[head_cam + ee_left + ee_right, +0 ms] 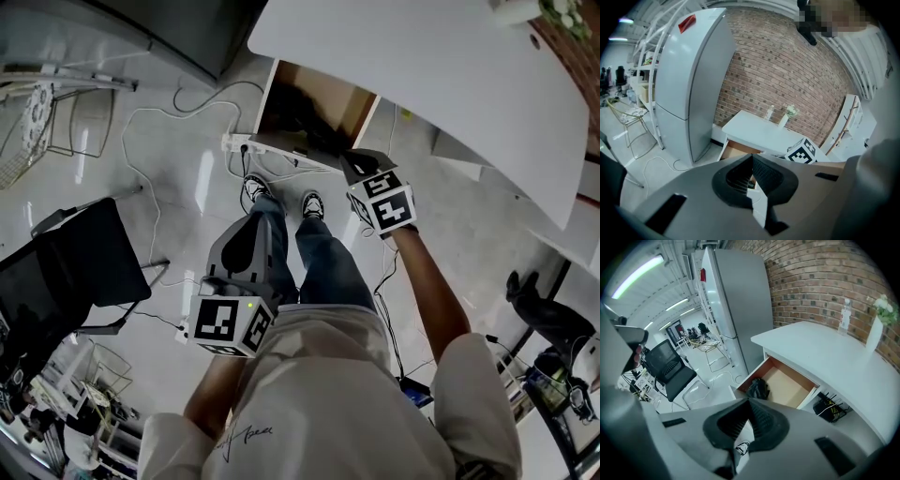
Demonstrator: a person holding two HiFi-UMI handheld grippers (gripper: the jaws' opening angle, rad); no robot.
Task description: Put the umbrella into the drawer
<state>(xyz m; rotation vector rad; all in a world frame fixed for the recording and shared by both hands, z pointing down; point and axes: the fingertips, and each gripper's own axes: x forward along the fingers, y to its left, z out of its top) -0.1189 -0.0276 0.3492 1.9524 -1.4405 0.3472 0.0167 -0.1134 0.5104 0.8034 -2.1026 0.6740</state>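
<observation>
Umbrella [758, 388]: dark and folded up. It lies inside the drawer, at the end nearest the fridge.
Drawer [787, 385]: pulled out from under the desk. The wood bottom is bare beside the umbrella.
Desk [825, 352]: white. A bottle [843, 315] and a vase of flowers [877, 331] stand at the back, by the brick wall [820, 282].
Right gripper [749, 401]: up in the air, well apart from the drawer. Its fingers are pressed together and hold nothing.
Left gripper [752, 157]: lower in the head view, in front of the person's legs. Its fingers are together too, with nothing in them.
Fridge [740, 301]: tall and grey, next to the desk.
Floor: a white cable [150, 178] and a black chair [670, 366].
</observation>
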